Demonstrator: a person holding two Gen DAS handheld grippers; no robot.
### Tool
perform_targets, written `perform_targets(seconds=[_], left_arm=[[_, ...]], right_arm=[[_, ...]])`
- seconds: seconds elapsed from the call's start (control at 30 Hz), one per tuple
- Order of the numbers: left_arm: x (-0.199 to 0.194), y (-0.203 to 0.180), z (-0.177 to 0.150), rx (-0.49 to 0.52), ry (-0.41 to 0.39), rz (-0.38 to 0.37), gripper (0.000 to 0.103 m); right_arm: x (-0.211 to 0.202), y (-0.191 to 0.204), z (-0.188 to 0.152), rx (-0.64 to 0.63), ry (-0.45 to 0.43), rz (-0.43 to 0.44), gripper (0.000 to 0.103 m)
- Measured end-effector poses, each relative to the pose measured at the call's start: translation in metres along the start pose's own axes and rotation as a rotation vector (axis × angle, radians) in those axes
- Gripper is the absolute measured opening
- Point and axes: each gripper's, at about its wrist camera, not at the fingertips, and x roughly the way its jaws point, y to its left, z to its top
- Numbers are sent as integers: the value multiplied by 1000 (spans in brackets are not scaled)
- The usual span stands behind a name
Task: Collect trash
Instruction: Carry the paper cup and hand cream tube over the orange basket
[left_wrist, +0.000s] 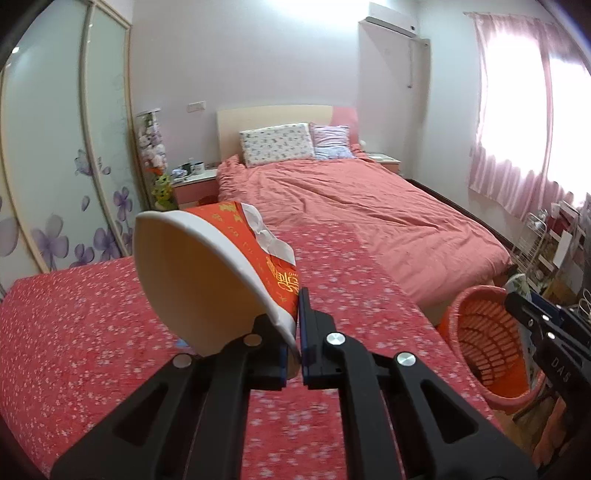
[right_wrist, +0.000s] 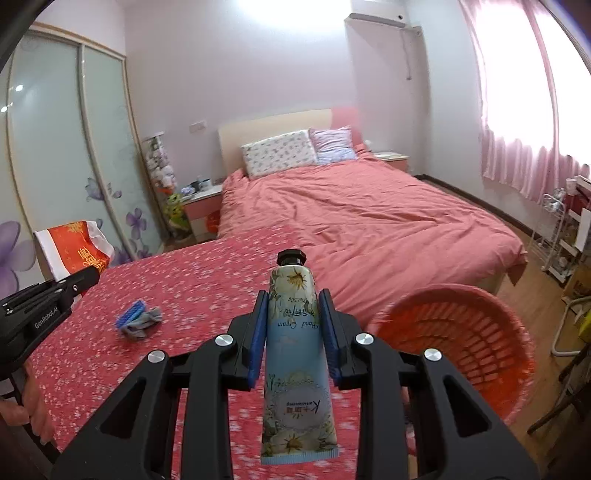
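Left gripper (left_wrist: 300, 332) is clamped on the rim of a paper cup (left_wrist: 207, 273), red w/ gold print outside, plain white inside; one finger sits inside the cup wall, the other outside, blue pads pinching the thin wall so the jaws are nearly touching. Cup is tipped on its side, mouth facing the camera, held up over the counter (left_wrist: 74, 332), which has a red floral cloth. Landmark: the orange basket (left_wrist: 491, 339), slatted plastic, standing off the counter's right edge, nothing visible inside it. From the left wrist view the cup is left of the basket & well apart from it. Right gripper (right_wrist: 294, 321) holds a hand cream tube (right_wrist: 295, 354), pale blue w/ daisy print & a black cap; jaws at a narrow-to-mid gap, blue pads pressing both sides of the tube's upper body, cap pointing away from the camera, crimped end hanging toward the lens. In the right wrist view the tube is just left of the basket, over the counter edge, not yet over the basket's mouth. Further left of the basket, on the counter cloth, lies a blue-&-grey crumpled item (right_wrist: 138, 319), can't tell what it is. Behind the basket, a bed (right_wrist: 369, 214) w/ pink cover. Both views blurred at the counter.
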Motion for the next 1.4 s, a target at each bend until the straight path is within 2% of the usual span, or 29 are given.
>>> perform_targets(seconds=[0.47, 0.83, 1.03, 1.4], left_arm=[[6, -107, -6, 121, 11, -114, 6], [27, -196, -21, 177, 50, -288, 6], [44, -228, -35, 195, 86, -363, 6], [77, -272, -46, 221, 143, -422, 6]], right_arm=[[-21, -74, -7, 98, -43, -112, 28], [-17, -128, -18, 190, -30, -164, 28], [-9, -147, -24, 226, -15, -177, 28], [5, -177, -31, 286, 0, -178, 28]])
